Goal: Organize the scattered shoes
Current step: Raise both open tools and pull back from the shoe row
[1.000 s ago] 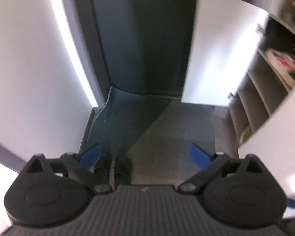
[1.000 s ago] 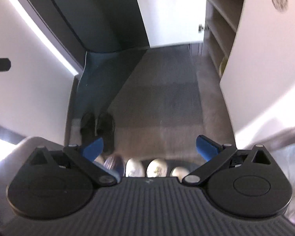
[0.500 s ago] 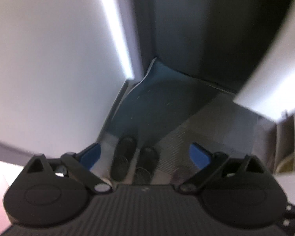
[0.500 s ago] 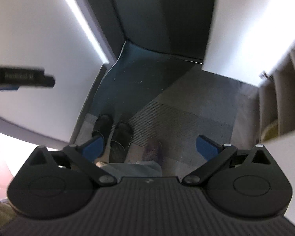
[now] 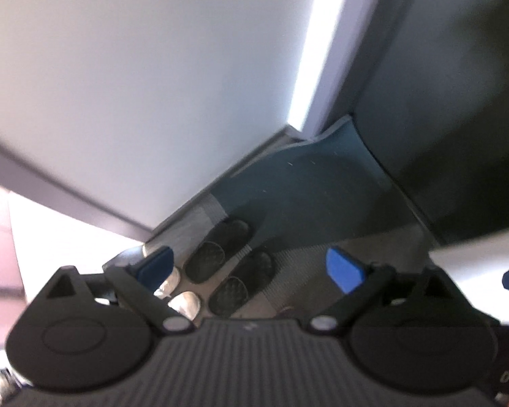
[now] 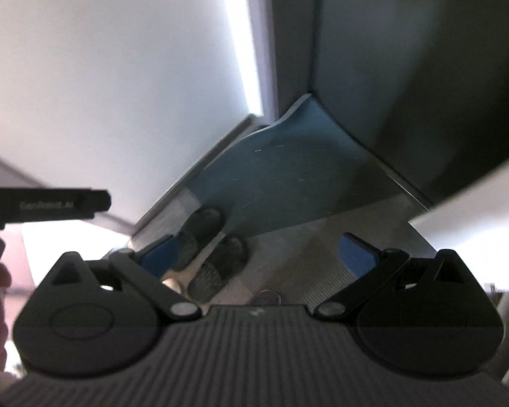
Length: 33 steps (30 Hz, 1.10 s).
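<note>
Since a second ago we have swung both views away from the open shoe cupboard toward the wall corner, so the black slippers (image 5: pixel 229 264) now sit closer and more central, which we read as lining up on that pair. They lie side by side on the floor just at the edge of the blue mat (image 5: pixel 308 196), with pale shoes (image 5: pixel 183 300) just beside them. Our left gripper (image 5: pixel 251 268) is spread wide and empty, above the slippers; our right gripper (image 6: pixel 259 256) is likewise wide, holding nothing.
</note>
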Motion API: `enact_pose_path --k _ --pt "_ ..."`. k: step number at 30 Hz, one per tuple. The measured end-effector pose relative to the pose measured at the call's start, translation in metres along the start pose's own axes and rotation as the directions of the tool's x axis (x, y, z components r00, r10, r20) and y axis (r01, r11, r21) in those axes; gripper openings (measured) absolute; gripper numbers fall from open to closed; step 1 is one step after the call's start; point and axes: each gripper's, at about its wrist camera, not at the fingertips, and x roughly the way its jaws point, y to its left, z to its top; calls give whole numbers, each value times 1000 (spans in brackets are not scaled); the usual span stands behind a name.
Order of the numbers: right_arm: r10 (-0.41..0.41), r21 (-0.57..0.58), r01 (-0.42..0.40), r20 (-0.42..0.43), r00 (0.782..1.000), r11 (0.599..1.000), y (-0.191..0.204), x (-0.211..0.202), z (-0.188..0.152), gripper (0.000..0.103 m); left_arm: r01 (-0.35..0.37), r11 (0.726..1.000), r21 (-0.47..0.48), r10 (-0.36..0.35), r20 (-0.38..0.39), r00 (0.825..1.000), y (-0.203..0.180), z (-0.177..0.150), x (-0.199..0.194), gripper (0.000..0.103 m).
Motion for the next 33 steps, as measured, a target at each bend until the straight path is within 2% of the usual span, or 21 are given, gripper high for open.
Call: enact_pose_path --k 4,6,8,10,12,13,15,16,18,20,21,22,23,24,28,30,31,33 --pt "46 -159 -46 -7 999 986 18 7 29 103 -43 991 -124 44 6 999 29 14 5 98" --pt "95 -265 -97 -19 995 959 27 12 42 103 -83 976 -201 85 1 996 44 18 7 98" --pt "145 -371 -148 -36 989 917 37 18 56 103 -119 951 -285 120 -12 993 59 17 8 98" --pt "181 -448 -185 -52 982 875 44 22 66 103 -162 914 -373 161 -32 986 70 14 10 98" --pt "235 -567 -244 -90 968 787 50 31 78 103 -206 876 -437 206 -48 977 75 7 10 98" --pt "250 -594 -261 -103 963 761 52 35 83 103 -229 853 -469 229 -57 972 77 4 9 98" --pt "302 -681 -323 -155 941 657 55 47 97 103 -275 811 -517 274 -80 958 77 -5 7 98" --pt "315 -699 -339 -170 934 629 56 48 99 103 -302 790 -534 295 -101 950 76 -10 5 98" --pt "347 -748 -401 -240 907 529 57 57 114 103 -339 727 -597 322 -139 937 77 -22 -4 98" --pt "359 -785 -439 -295 885 437 59 64 126 103 -337 659 -672 314 -161 936 79 -37 -12 98" --pt "363 -800 -457 -323 874 389 60 68 132 103 -344 644 -683 318 -170 933 78 -41 -15 98" --pt "359 -811 -462 -337 870 359 61 70 134 103 -363 623 -693 333 -185 925 74 -48 -19 98" --pt "351 -836 -462 -355 867 295 66 74 139 103 -379 601 -703 347 -197 917 69 -56 -22 98" --pt "340 -859 -460 -373 863 224 72 79 145 103 -376 578 -724 343 -203 917 67 -62 -23 98" --pt "319 -898 -437 -401 859 45 94 84 157 103 -335 454 -826 305 -209 929 73 -85 -29 98" --pt "299 -917 -395 -390 871 -47 107 87 157 103 -331 366 -870 289 -232 929 81 -96 -23 98" --pt "298 -921 -384 -385 873 -65 110 86 156 103 -331 325 -886 290 -240 926 84 -101 -24 98" --pt "288 -911 -397 -413 864 -117 130 94 155 103 -339 229 -912 295 -267 917 90 -113 -28 98"
